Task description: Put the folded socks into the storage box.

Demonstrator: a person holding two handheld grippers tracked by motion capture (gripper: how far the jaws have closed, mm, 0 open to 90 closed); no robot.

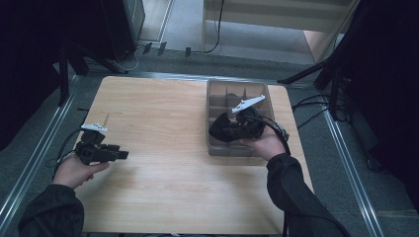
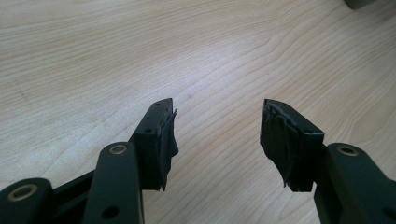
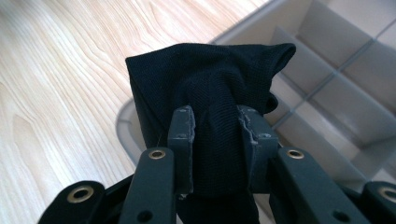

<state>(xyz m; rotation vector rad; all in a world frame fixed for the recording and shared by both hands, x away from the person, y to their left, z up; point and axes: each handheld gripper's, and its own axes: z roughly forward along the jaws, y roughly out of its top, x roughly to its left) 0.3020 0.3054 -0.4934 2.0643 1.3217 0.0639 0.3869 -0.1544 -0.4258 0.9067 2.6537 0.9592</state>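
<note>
Pale wood grain runs under both tools, with a grey divided bin (image 1: pixel 238 89) at the table's far right side. In the right gripper view the right gripper (image 3: pixel 215 122) is clamped on a bunched black cloth (image 3: pixel 205 79), which bulges ahead of its tips, over the bin's near rim. To do this well, I judge it should carry the cloth on over one compartment and lower it before letting go (so no fold hangs over a divider). The left gripper (image 2: pixel 217 126) has its jaws apart, nothing between them, bare table ahead. From above, both hands show well apart; the right gripper view adds the knit of the cloth and the cells beyond it.
</note>
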